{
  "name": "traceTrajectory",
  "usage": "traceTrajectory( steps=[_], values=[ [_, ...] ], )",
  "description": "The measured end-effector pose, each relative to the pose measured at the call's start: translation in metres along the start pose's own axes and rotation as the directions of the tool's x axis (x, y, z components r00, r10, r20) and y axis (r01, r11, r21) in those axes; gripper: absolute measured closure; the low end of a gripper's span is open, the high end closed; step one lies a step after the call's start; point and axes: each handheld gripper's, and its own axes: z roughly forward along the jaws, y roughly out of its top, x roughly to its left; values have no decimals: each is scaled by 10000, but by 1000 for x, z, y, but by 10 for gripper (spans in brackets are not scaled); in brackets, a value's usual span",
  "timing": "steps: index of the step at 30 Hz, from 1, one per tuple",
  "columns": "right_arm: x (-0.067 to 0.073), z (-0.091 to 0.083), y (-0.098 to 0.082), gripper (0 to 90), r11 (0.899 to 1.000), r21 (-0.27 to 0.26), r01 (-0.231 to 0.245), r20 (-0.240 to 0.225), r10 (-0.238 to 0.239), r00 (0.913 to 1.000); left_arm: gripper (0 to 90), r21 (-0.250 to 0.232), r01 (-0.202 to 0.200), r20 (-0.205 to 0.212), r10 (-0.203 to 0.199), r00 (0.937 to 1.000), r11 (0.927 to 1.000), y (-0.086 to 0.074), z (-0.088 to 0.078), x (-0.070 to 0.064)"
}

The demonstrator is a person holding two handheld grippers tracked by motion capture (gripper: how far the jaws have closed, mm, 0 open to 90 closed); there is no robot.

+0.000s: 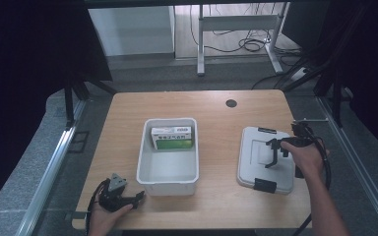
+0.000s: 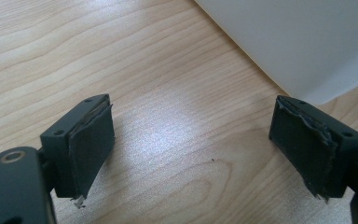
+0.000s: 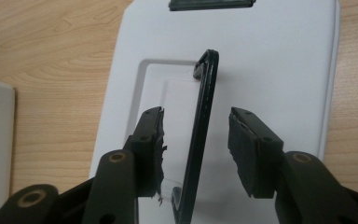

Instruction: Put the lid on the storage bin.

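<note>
The grey lid [image 1: 266,158] lies flat on the right side of the wooden table [image 1: 216,105]. It has a black clip on its far edge and one on its near edge. A thin black handle [image 3: 199,135] stands up from a sunken patch in the middle of the lid.

The right gripper [image 1: 274,155] is over the lid, held in the person's right hand [image 1: 305,156]. In the right gripper view its two black jaws sit one on each side of the raised handle. They are partly spread, and there is a gap between each pad and the handle, so nothing is pinched. The lid is apart from the tub, with bare table between them.

The white plastic tub [image 1: 168,177] sits in the middle of the table, to the left of the lid. A green and white box [image 1: 172,138] lies inside it, up against the far wall.

The left gripper [image 1: 125,198] is near the front left corner of the tub, down at the table's near edge, held in the left hand [image 1: 106,219]. In the left gripper view its jaws are spread wide over bare wood with nothing between them, and the white wall of the tub [image 2: 298,42] is just ahead.

A small dark round hole [image 1: 231,103] is in the table near its far edge.
</note>
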Motion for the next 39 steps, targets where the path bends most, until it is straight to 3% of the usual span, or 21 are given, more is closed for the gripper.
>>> traceTrajectory(
  steps=[13, 21, 31, 39],
  values=[
    [-4, 13, 3, 713, 9953, 809, -539, 53, 536, 9985, 139, 15, -17, -3, 17, 10000, 10000, 0, 0, 0],
    [-6, 16, 6, 841, 9786, 1425, -1484, -99, 1513, 9884, 138, 18, -22, -1, 22, 10000, 10000, 0, 0, 0],
    [-4, 13, 7, 847, 9647, 1464, -2188, 24, 2208, 9753, 137, 15, -19, 4, 19, 10000, 10000, 0, 0, 0],
    [-4, 0, 8, 847, 9665, 1264, -2235, -142, 2270, 9738, 136, 18, -20, 9, 20, 10000, 10000, 0, 0, 0]
  ],
)
